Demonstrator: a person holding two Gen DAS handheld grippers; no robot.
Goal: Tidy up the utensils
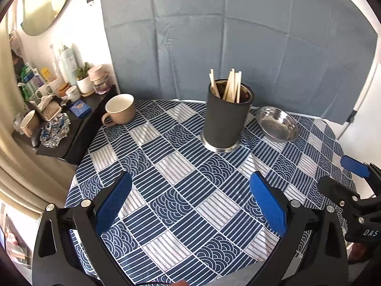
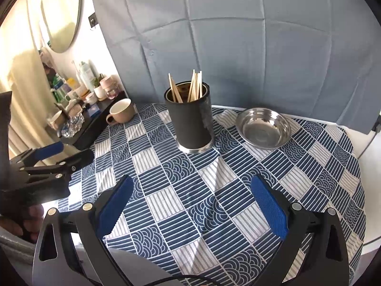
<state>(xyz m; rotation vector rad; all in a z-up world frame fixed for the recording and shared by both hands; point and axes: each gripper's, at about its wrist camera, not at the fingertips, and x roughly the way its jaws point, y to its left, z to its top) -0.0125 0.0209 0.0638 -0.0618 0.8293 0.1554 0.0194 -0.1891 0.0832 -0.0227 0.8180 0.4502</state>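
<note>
A black cylindrical holder (image 1: pixel 226 121) (image 2: pixel 191 121) stands upright near the far middle of the table, with several wooden chopsticks (image 1: pixel 229 87) (image 2: pixel 190 87) standing in it. My left gripper (image 1: pixel 190 197) hangs open over the near part of the cloth with nothing between its blue pads. My right gripper (image 2: pixel 193 197) is open too, also empty, above the near edge. In the left wrist view the right gripper (image 1: pixel 343 174) shows at the right edge; in the right wrist view the left gripper (image 2: pixel 69 152) shows at the left edge, held by a hand.
A steel bowl (image 1: pixel 277 124) (image 2: pixel 263 127) sits empty right of the holder. A beige mug (image 1: pixel 119 112) (image 2: pixel 121 112) stands at the far left. The blue patterned tablecloth (image 1: pixel 181 190) (image 2: pixel 190 190) covers the round table. A cluttered dark shelf (image 1: pixel 71 116) lies to the left, a grey backdrop behind.
</note>
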